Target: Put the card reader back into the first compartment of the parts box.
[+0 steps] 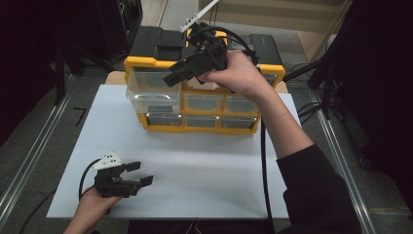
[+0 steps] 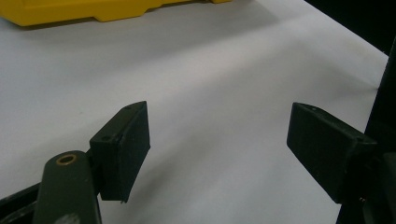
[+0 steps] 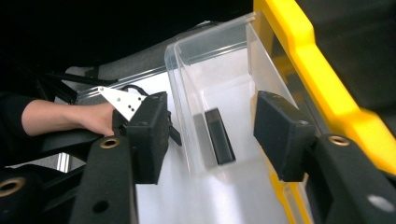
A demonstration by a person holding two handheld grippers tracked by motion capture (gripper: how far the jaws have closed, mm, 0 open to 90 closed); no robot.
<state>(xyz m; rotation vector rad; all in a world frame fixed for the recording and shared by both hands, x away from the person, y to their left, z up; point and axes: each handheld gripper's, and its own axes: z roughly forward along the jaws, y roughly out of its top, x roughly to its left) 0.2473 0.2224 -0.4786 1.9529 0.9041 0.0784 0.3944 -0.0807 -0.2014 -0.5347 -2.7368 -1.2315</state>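
Note:
A yellow drawer cabinet (image 1: 146, 63) stands at the far side of the white board (image 1: 204, 170). Its top-left clear drawer (image 1: 146, 92) is pulled out toward me. A small black block (image 3: 219, 135) lies on the floor of that clear drawer (image 3: 210, 70). My right gripper (image 1: 171, 78) hovers over the drawer, angled down to the left. In the right gripper view, the right gripper (image 3: 212, 130) is open with nothing between its jaws. My left gripper (image 1: 142, 173) rests low at the board's front left. Its jaws are spread wide, and the left gripper (image 2: 217, 140) holds nothing.
Smaller clear drawers (image 1: 202, 102) fill the cabinet's front, all pushed in. The right gripper's black cable (image 1: 264, 161) hangs down across the board's right part. Metal rails (image 1: 34, 151) run along both sides of the table, with dark equipment beyond.

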